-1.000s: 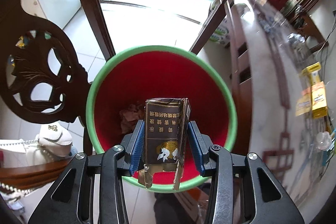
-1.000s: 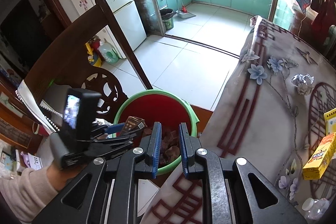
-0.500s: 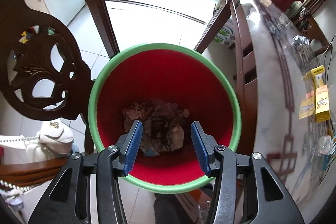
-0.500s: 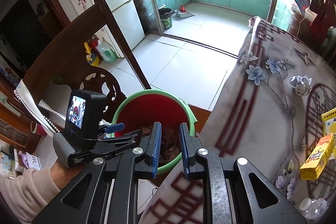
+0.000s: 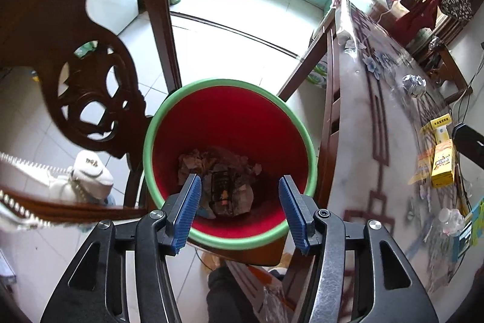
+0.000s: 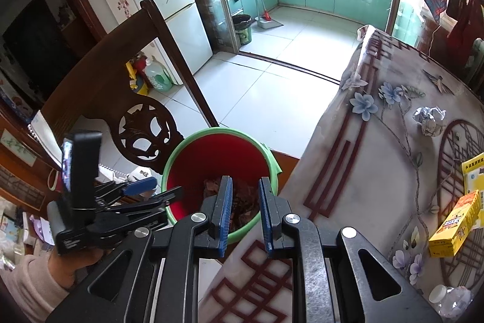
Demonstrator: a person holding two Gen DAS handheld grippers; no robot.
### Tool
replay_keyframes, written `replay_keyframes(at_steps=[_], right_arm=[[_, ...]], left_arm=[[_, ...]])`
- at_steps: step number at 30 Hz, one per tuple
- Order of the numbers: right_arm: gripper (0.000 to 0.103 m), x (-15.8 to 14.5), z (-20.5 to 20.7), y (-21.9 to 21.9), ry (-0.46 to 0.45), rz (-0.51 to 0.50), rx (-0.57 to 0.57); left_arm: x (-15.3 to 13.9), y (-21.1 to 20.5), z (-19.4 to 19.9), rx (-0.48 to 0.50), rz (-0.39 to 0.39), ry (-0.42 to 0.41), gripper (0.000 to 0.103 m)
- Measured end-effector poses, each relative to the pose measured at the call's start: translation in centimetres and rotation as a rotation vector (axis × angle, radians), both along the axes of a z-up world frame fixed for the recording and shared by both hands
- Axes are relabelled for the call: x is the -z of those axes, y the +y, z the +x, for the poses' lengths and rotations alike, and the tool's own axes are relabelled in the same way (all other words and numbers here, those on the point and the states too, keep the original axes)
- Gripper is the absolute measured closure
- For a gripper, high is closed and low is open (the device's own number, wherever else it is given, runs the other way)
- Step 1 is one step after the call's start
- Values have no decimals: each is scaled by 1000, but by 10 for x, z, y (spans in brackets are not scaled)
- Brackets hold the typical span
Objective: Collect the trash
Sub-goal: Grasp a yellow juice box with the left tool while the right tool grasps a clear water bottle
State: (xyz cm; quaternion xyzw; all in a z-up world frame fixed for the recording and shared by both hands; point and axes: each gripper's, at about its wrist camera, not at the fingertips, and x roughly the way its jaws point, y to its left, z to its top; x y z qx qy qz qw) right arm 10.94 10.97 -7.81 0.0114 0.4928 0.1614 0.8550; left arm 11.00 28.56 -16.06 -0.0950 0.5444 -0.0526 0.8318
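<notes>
A red bin with a green rim point(image 5: 187, 90) stands on the floor beside the table; it also shows in the right wrist view point(image 6: 181, 153). A dark cigarette pack point(image 5: 222, 189) lies inside on crumpled paper trash. My left gripper point(image 5: 239, 202) is open and empty above the bin's near rim; it also shows in the right wrist view point(image 6: 160, 191). My right gripper point(image 6: 245, 211) hovers over the table edge by the bin, jaws slightly apart with nothing between them. A crumpled foil ball point(image 6: 429, 118) and a yellow box point(image 6: 453, 224) lie on the table.
A carved dark wooden chair point(image 5: 90, 99) stands left of the bin, with a white bag point(image 5: 87, 174) on it. The table with a floral cover point(image 6: 378, 171) is to the right, holding a plastic bottle point(image 6: 450, 300) and another yellow packet point(image 6: 473, 174). Tiled floor lies beyond.
My left gripper opened and let go of the cigarette pack, which dropped into the bin. The gripper then pulled back and up a little. The right gripper hardly moved.
</notes>
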Motion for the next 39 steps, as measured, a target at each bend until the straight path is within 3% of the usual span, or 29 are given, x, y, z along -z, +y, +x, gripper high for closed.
replay_keyframes(at_steps=[4, 10, 14, 16, 19, 22, 25, 27, 32, 39], right_arm=[[79, 0, -9, -22, 3, 11, 1], [79, -11, -30, -68, -15, 50, -35], [78, -19, -47, -105, -25, 64, -49], [73, -21, -58, -131, -27, 70, -49], [59, -19, -75, -172, -33, 33, -64], [46, -11, -93, -215, -26, -87, -104], [45, 9, -111, -270, 19, -291, -124], [45, 20, -119, -305, 81, -357, -118], [45, 43, -134, -362, 200, -427, -174], [44, 86, -132, -381, 298, -436, -272]], left_arm=[[-8, -9, -17, -31, 15, -4, 51], [-30, -40, -49, -67, 38, -27, 47], [-49, -74, -66, -62, 45, -63, 45], [-59, -98, -71, -44, 34, -86, 44], [-72, -136, -74, 6, 4, -117, 38], [-82, -178, -74, 78, -18, -155, 32], [-86, -218, -70, 155, -23, -174, 30], [-87, -241, -66, 198, -35, -173, 30], [-92, -301, -53, 345, -33, -183, 25], [-76, -382, -30, 555, 33, -143, 22]])
